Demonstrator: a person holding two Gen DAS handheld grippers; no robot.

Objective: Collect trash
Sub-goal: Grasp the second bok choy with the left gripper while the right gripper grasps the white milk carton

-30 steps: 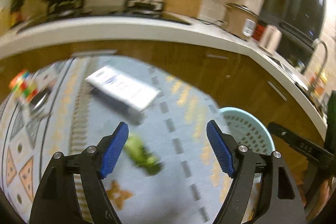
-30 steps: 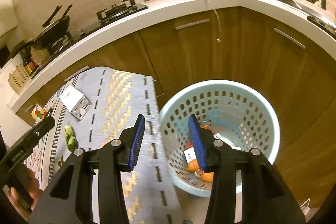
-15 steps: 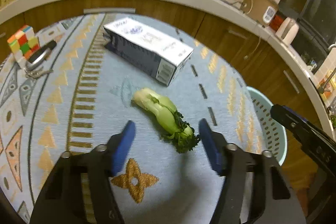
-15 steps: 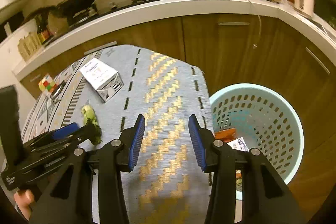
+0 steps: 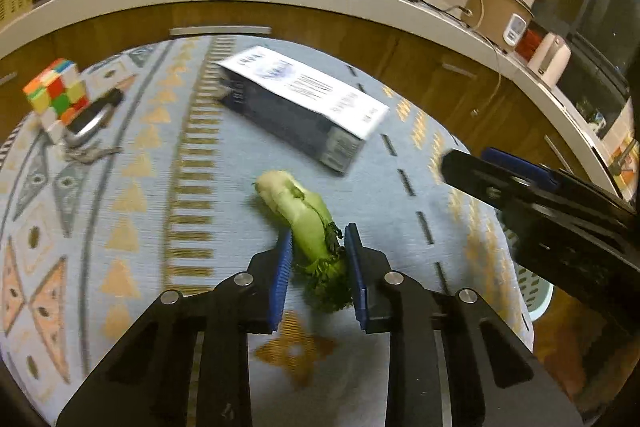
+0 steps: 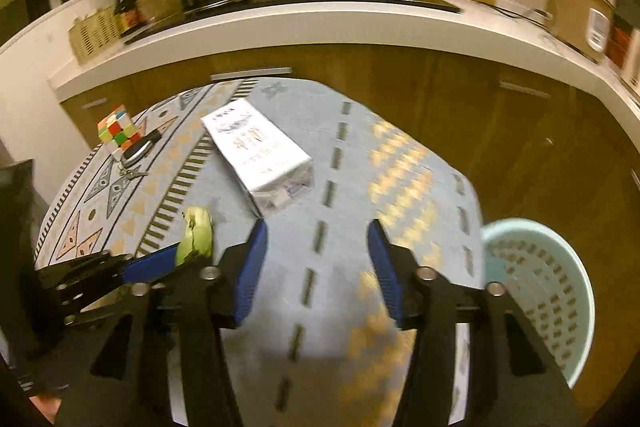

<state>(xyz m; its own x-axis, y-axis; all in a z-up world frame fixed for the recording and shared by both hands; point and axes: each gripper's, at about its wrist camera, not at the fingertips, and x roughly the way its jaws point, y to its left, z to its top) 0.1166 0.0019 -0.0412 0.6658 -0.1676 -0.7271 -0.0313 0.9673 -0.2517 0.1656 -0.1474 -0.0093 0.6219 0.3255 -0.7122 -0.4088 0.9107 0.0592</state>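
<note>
A green leafy vegetable lies on the patterned blue-grey tablecloth. My left gripper has its jaws closing around the leafy end, and both blue pads touch it. From the right wrist the vegetable shows at the tip of the left gripper. A white milk carton lies on its side just beyond. My right gripper hovers over the cloth near the carton, jaws opening with nothing between them. In the left wrist view the right gripper reaches in from the right.
A light blue perforated basket stands on the floor off the table's right edge. A Rubik's cube and a key fob with keys sit at the far left. Wooden cabinets and a white counter curve behind.
My left gripper came down over the vegetable and its jaws narrowed onto it. The right gripper swung from above the basket to over the table and spread its jaws wider.
</note>
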